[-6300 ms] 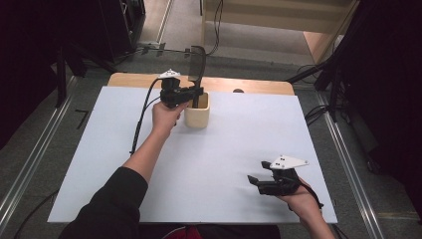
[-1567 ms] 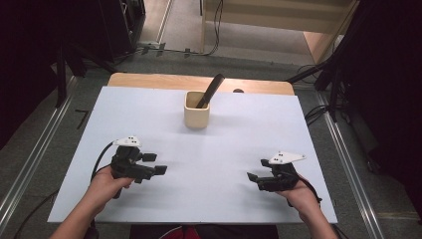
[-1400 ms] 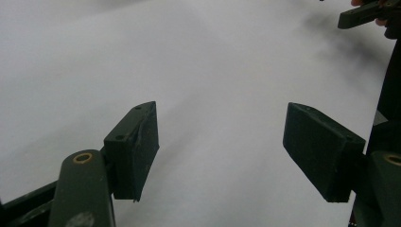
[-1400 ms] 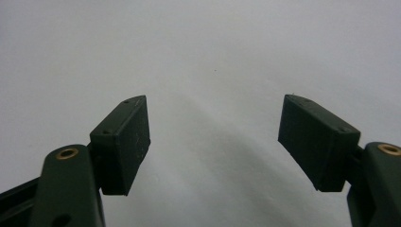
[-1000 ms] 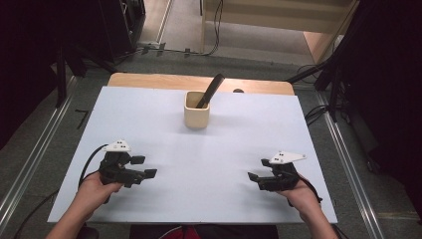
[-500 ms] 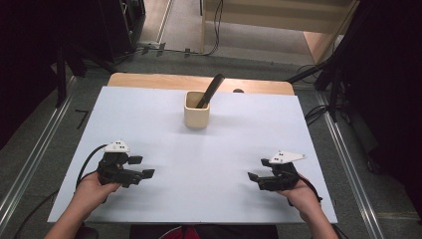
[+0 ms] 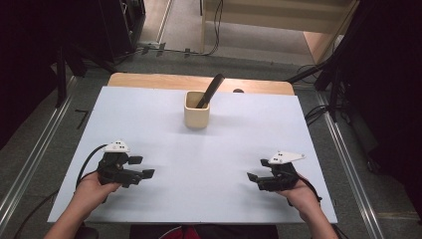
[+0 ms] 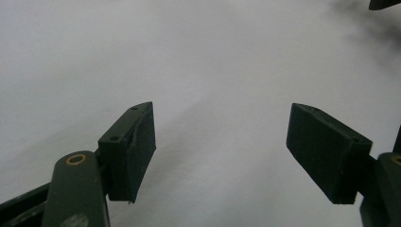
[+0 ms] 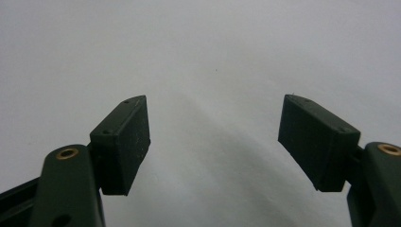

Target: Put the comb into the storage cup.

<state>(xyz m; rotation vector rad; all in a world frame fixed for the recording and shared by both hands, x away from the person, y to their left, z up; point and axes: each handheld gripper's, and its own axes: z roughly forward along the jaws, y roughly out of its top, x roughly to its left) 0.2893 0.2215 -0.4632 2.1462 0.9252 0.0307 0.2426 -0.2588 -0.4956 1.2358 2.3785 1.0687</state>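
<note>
**Resting both tongs after the drop-off**

Sitting in the cup (image 7: 197,110) at 12 o'clock, the dark tool (image 7: 211,89) leans on the rim. Left tongs (image 7: 145,173) have come back from the cup to 8 o'clock on the desk (image 7: 209,164), jaws wide, empty. Right tongs (image 7: 253,178) stay at 4 o'clock, open, empty. Placement looks finished.

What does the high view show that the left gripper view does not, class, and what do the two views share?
High view alone: the cream holder at the far middle of the white tabletop, a dark utensil leaning in it, and both hands, each with a gripper: the left gripper and the right gripper.

Left gripper view alone: a close look along the left gripper's black jaws, standing wide apart with nothing between them.

Shared: the bare white tabletop and the left gripper.
</note>
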